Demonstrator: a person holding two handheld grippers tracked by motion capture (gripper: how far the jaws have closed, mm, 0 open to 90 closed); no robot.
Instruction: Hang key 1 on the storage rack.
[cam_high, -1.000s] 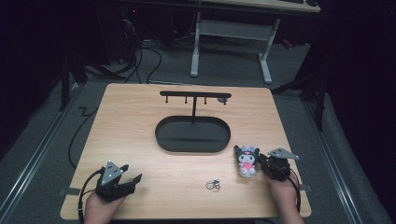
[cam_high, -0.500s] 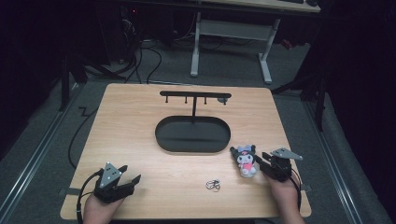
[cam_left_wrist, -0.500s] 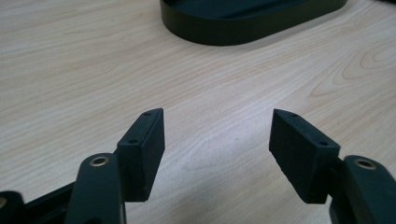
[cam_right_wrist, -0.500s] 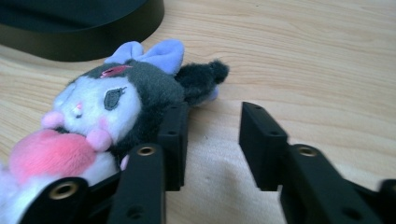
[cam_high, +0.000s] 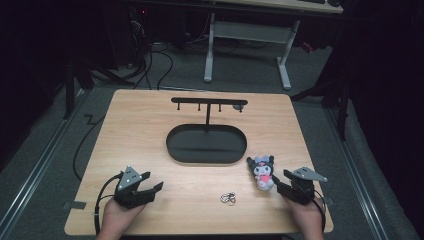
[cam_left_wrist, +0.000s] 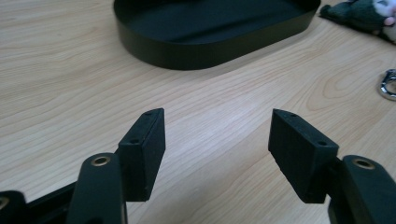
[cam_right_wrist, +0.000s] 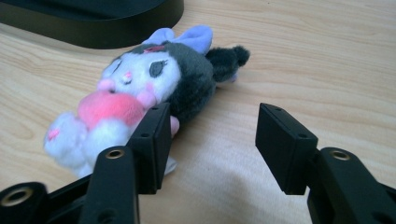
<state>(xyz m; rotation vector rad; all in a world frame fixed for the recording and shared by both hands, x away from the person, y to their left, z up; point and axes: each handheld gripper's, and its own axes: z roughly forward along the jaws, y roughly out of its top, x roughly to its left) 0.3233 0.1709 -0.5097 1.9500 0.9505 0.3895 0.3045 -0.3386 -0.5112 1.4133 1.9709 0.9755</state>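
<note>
Since a second ago my right gripper has drawn back toward the near edge of the table, its jaws have just been opening, and the plush toy now lies free on the wood near the near right corner, just right of the black oval tray. In the right gripper view the toy sits off the left pad, nothing between the jaws, so I judge it a deliberate release. My left gripper waits released and empty near the near left corner, pointing at the tray. Both hands lie low, forearms coming in from the near edge. A small key ring lies between them.
</note>
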